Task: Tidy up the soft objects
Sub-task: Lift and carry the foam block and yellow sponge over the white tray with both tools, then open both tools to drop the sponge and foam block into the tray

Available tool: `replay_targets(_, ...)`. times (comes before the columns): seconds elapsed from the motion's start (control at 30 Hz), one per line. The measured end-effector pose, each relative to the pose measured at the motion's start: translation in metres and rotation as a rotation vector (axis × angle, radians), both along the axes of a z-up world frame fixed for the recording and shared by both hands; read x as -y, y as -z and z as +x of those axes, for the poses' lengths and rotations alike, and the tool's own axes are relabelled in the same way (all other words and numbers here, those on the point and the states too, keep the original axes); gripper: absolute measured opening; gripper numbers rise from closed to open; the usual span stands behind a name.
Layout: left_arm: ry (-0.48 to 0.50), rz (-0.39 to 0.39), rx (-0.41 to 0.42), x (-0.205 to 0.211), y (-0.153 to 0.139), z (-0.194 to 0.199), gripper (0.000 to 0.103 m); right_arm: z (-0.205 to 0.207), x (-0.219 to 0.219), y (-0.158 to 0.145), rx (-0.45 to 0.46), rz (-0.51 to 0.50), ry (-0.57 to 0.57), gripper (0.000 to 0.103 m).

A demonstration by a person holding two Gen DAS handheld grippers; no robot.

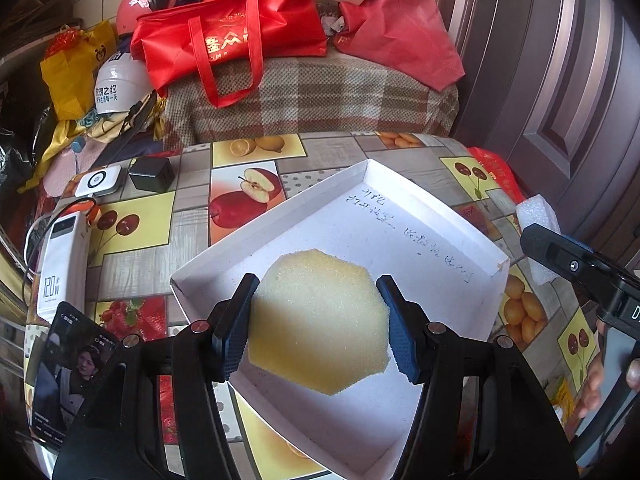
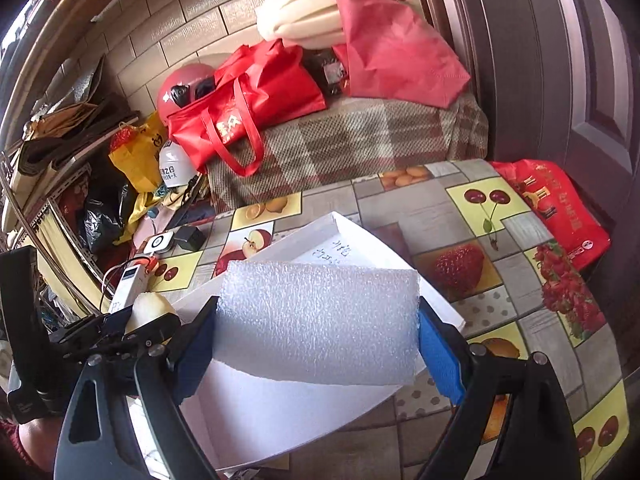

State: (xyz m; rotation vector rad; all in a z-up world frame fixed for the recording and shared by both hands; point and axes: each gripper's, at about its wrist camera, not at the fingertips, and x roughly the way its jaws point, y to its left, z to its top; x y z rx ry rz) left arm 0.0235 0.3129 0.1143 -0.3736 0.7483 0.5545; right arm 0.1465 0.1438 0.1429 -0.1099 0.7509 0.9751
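Yellow sponge [image 1: 320, 320]: roughly octagonal slab, clamped edge to edge between the left gripper [image 1: 316, 326] pads, held above the near half of the white box [image 1: 440, 216]. No contact with the box floor that I can confirm; a shadow falls under it.

White foam block [image 2: 316, 322]: pebbled packing foam, clamped across its width by the right gripper [image 2: 318, 344], jaws standing wide on it. It hangs over the box's right side.

Handling, my reading: both pieces look very light and compressible. The sponge should squash and spring back; the foam is stiffer and may dent or tear at its ragged lower edge. Neither looks slippery against the ribbed blue pads [image 1: 402, 340]. Opposite flat edges give the best hold, with a light squeeze.

Box sits diagonally mid-table, one corner toward the far edge, handwriting on its floor. Fruit-print tablecloth [image 1: 152, 216] beneath. Power bank [image 1: 60, 264] and phone [image 1: 70, 376] along the left edge. Red bags [image 1: 232, 36] on the checked bench beyond.
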Motion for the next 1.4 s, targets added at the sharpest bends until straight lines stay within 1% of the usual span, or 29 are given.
replay_targets(0.07, -0.007, -0.027, -0.01, -0.007, 0.01, 0.005, 0.06, 0.004, -0.011, 0.012, -0.013, -0.025, -0.001, 0.092)
replay_targets(0.1, -0.013, -0.039, -0.008, -0.009, 0.014, 0.006, 0.062, 0.006, -0.015, 0.017, -0.021, -0.035, -0.004, 0.092)
replay_targets(0.13, -0.02, -0.044, -0.006, -0.011, 0.017, 0.008, 0.068, 0.009, -0.02, 0.022, -0.031, -0.039, -0.004, 0.092)
replay_targets(0.17, -0.025, -0.038, -0.003, -0.013, 0.018, 0.009, 0.072, 0.011, -0.021, 0.026, -0.04, -0.037, 0.0, 0.095)
replay_targets(0.2, -0.031, -0.025, -0.001, -0.013, 0.019, 0.009, 0.088, 0.013, -0.021, 0.028, -0.044, -0.033, 0.011, 0.103)
replay_targets(0.23, -0.037, -0.012, -0.002, -0.013, 0.02, 0.009, 0.103, 0.014, -0.02, 0.029, -0.04, -0.022, 0.024, 0.103)
replay_targets(0.3, -0.048, 0.005, -0.01, -0.013, 0.022, 0.009, 0.103, 0.014, -0.018, 0.028, -0.022, -0.008, 0.039, 0.103)
replay_targets(0.47, -0.065, -0.013, -0.008, -0.015, 0.026, 0.005, 0.103, 0.013, -0.011, 0.026, -0.02, -0.013, 0.046, 0.103)
replay_targets(0.9, -0.05, 0.015, 0.028, 0.012, 0.004, -0.01, 0.103, -0.011, 0.012, -0.001, 0.022, 0.022, 0.046, 0.103)
replay_targets(1.0, -0.053, 0.012, 0.055, 0.02, -0.002, -0.021, 0.103, -0.016, 0.02, -0.006, 0.031, 0.027, 0.041, 0.103)
replay_targets(1.17, -0.042, 0.012, 0.077, 0.034, -0.009, -0.041, 0.103, -0.024, 0.048, -0.017, 0.056, 0.049, 0.059, 0.103)
replay_targets(1.23, -0.047, 0.01, 0.092, 0.036, -0.014, -0.051, 0.103, -0.027, 0.063, -0.021, 0.066, 0.057, 0.081, 0.103)
replay_targets(1.33, -0.056, 0.014, 0.121, 0.039, -0.022, -0.071, 0.103, -0.027, 0.088, -0.026, 0.058, 0.08, 0.123, 0.103)
replay_targets(1.4, -0.042, 0.025, 0.131, 0.044, -0.024, -0.084, 0.103, -0.026, 0.106, -0.03, 0.064, 0.089, 0.15, 0.103)
